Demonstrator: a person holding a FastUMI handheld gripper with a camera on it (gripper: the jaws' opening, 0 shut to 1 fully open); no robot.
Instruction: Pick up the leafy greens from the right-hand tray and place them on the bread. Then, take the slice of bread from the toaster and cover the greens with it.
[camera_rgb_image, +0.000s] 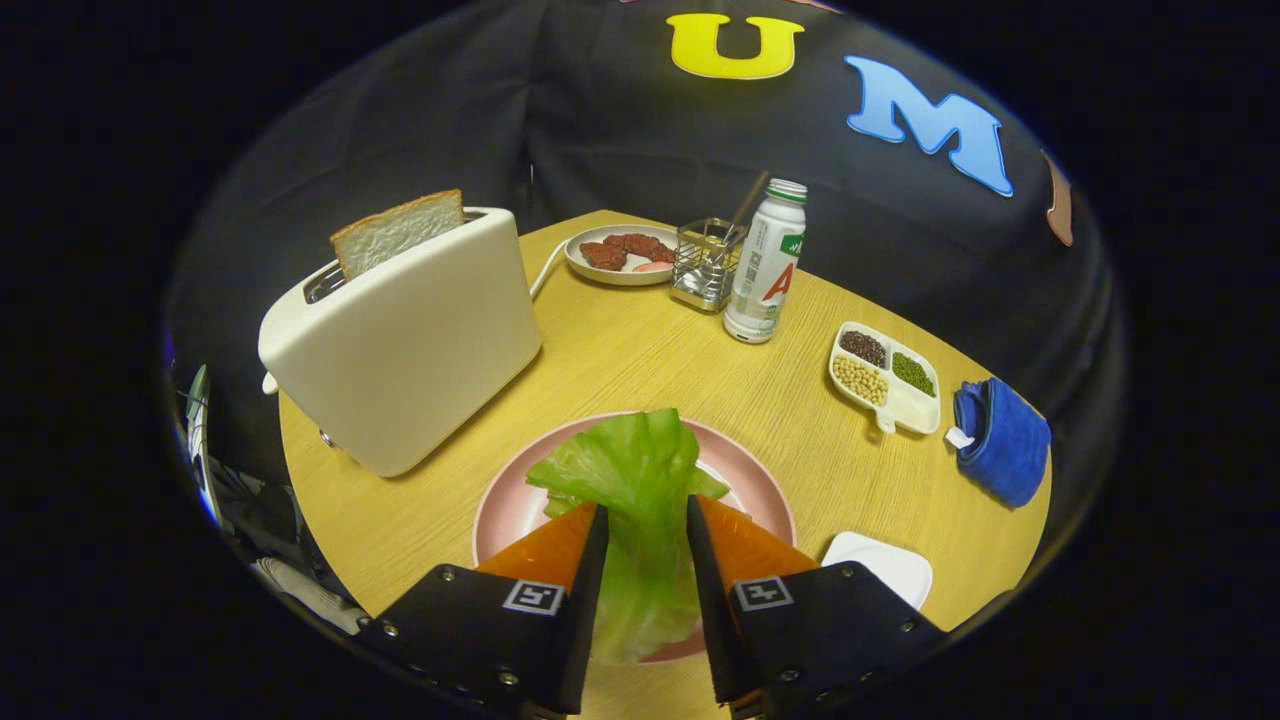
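My gripper (645, 512) is shut on a green lettuce leaf (632, 465), which hangs between the fingers and spreads out just ahead of them. The leaf is over a pink plate (510, 505); whatever lies on the plate under the leaf is hidden. Beyond the plate to the left stands a cream toaster (405, 335) with a slice of bread (398, 232) sticking up out of its slot. A small white tray (880, 565) sits just right of the fingers.
On the round wooden table (640, 355) beyond the plate stand a white bottle (766, 265), a wire utensil holder (706, 264) and a plate of meat (620, 253). To the right lie a divided dish of beans (885, 378) and a blue cloth (1002, 440).
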